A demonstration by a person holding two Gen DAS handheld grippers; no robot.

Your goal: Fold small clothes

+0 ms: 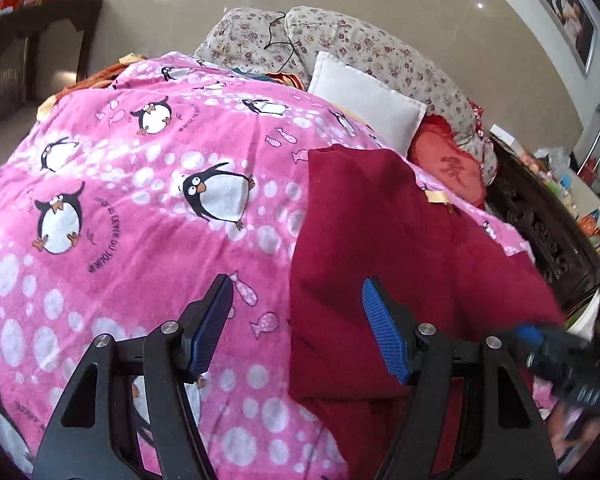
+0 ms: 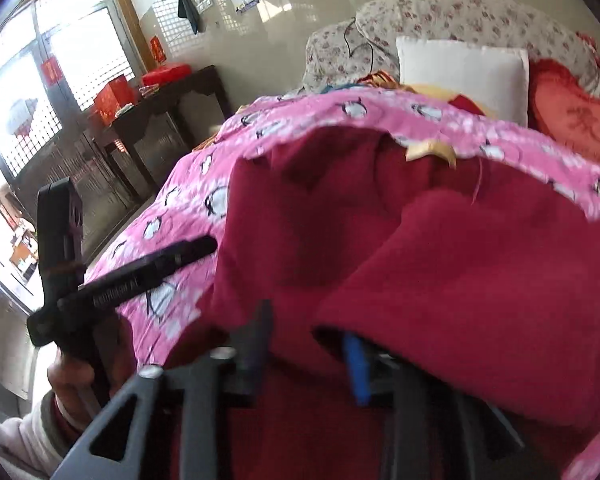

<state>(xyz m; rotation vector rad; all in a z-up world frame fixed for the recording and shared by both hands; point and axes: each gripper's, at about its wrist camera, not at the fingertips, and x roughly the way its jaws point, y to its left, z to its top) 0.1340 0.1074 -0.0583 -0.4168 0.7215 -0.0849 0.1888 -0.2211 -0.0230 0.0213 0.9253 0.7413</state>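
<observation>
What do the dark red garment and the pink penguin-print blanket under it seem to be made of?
The dark red garment looks like a soft fleece or brushed knit: matte, fuzzy surface, thick rounded folds, no sheen. The pink penguin-print blanket looks like printed plush or flannel-type fabric: slightly fuzzy, matte, with the print soft at its edges. The exact fibre of either cannot be told.

Bed [image 1: 540,240] with dark carved side rail, covered by pink penguin blanket [image 1: 140,200]. On the blanket, right of middle, a dark red garment [image 1: 380,232], partly folded over itself. At the far end: white pillow [image 1: 364,100], red heart-shaped cushion [image 1: 448,168] to its right, floral bedding [image 1: 380,52] heaped behind both.
</observation>
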